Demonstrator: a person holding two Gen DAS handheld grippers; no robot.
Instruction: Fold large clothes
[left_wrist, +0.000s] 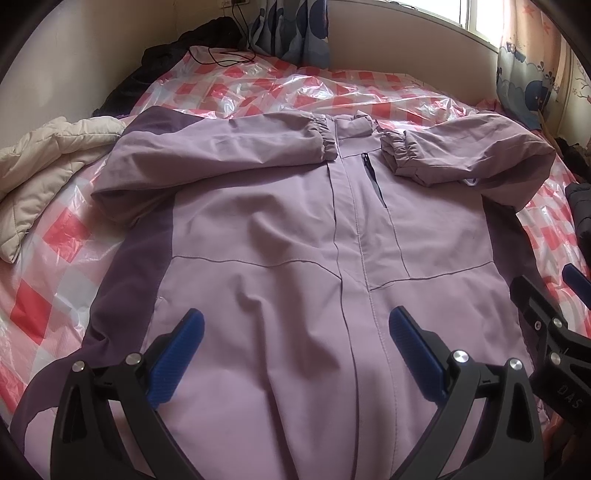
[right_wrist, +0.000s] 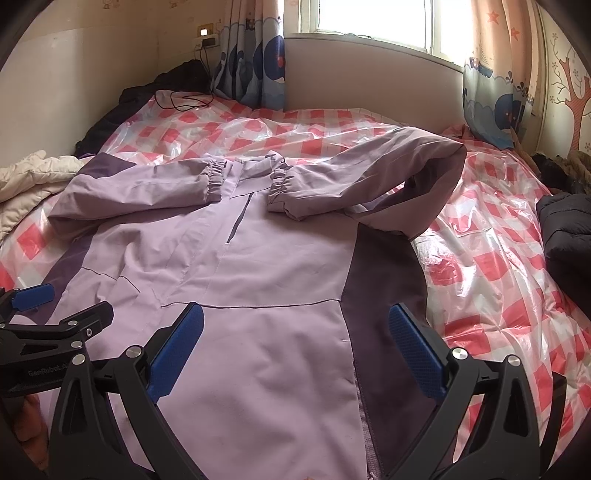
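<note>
I am holding both grippers, left (left_wrist: 295, 354) and right (right_wrist: 295, 354), fingers apart, over the jacket's (left_wrist: 280, 236) hem on the bed (right_wrist: 498, 236). Sleeves are already folded in; next I should probably grip the hem.

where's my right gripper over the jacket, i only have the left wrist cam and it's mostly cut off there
Observer: The right gripper is open over the lower front of the jacket, on its right side, with nothing between the pads.
Operator: is it near the jacket's right edge
Observer: Yes, its right finger is over the dark purple side panel that runs along that edge.
Operator: anything on the bed past that edge
Observer: First bare checkered plastic sheet, then a dark puffy garment at the bed's right side.
</note>
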